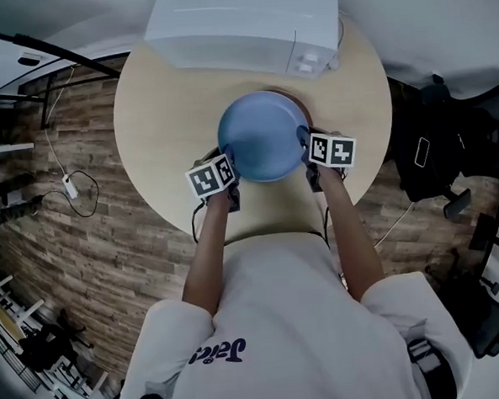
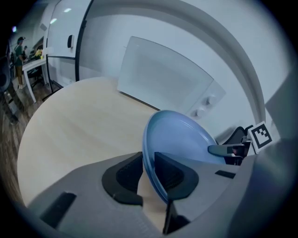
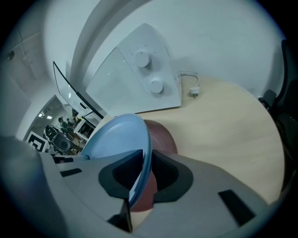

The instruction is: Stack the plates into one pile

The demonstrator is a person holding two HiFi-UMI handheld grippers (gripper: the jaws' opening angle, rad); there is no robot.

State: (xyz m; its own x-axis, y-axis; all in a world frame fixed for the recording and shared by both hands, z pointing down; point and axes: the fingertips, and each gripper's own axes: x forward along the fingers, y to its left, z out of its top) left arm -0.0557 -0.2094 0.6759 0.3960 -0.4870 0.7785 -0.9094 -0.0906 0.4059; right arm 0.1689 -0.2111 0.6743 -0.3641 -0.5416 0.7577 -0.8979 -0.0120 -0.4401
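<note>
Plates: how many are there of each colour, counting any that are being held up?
blue plate: 1
reddish-brown plate: 1
Total: 2

Worktop (image 1: 156, 116): we see a round, pale wood top.
Appliance (image 1: 239, 22): white box at its far edge, with two knobs (image 3: 139, 59).
Floor (image 1: 101, 254): dark planks, where we note a white plug (image 1: 70, 188).

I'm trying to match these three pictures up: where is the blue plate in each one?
Head view: the blue plate sits at the centre.
Left gripper view: plate lower right of centre, rim between the jaws.
Right gripper view: plate lower left of centre, rim between the jaws.
Shared landmark: the white appliance behind it.
</note>
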